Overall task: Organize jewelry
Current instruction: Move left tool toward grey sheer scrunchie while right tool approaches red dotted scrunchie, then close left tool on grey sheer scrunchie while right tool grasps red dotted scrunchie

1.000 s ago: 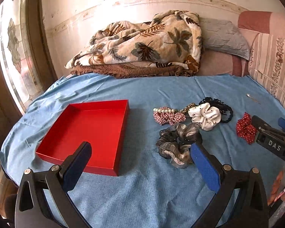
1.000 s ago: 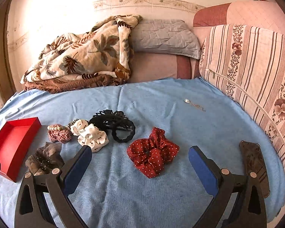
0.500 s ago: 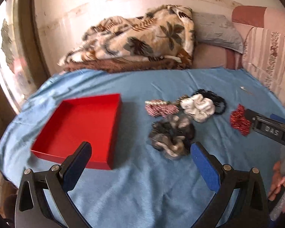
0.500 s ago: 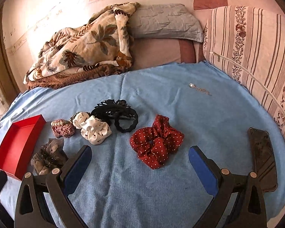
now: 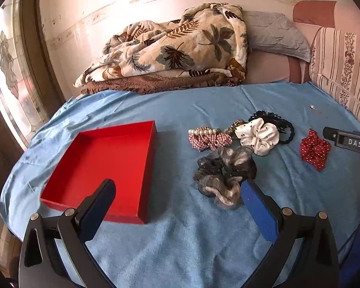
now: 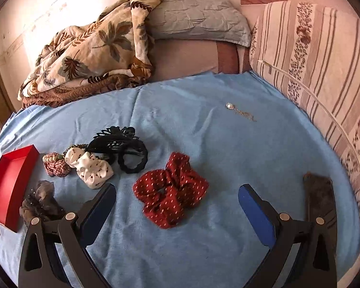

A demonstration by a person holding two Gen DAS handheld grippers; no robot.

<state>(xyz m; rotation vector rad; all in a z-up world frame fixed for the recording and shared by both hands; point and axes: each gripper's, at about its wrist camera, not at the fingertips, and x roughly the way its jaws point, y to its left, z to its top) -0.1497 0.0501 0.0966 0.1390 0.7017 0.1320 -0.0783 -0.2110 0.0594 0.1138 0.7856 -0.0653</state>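
An empty red box (image 5: pixel 108 165) sits on the blue bedcover, left of a cluster of hair accessories: a grey scrunchie (image 5: pixel 224 175), a checked pearl clip (image 5: pixel 207 139), a white dotted scrunchie (image 5: pixel 258 136), a black claw clip (image 5: pixel 279 122) and a red dotted scrunchie (image 5: pixel 314 150). My left gripper (image 5: pixel 177 201) is open and empty, just short of the box and the grey scrunchie. My right gripper (image 6: pixel 177 204) is open and empty, its jaws straddling the red dotted scrunchie (image 6: pixel 171 193) from just behind. A small silver pendant (image 6: pixel 240 111) lies farther back.
A leaf-print quilt (image 5: pixel 170 50) and grey pillow (image 6: pixel 199 21) are piled at the wall. A striped cushion (image 6: pixel 324 72) borders the right side. A dark phone (image 6: pixel 320 199) lies near the right edge. A window (image 5: pixel 9 76) is at left.
Both grippers have moved forward toward the items; the red scrunchie now sits closer between the right jaws, and the grey scrunchie is nearer the left gripper's right finger. Jaws stayed open.
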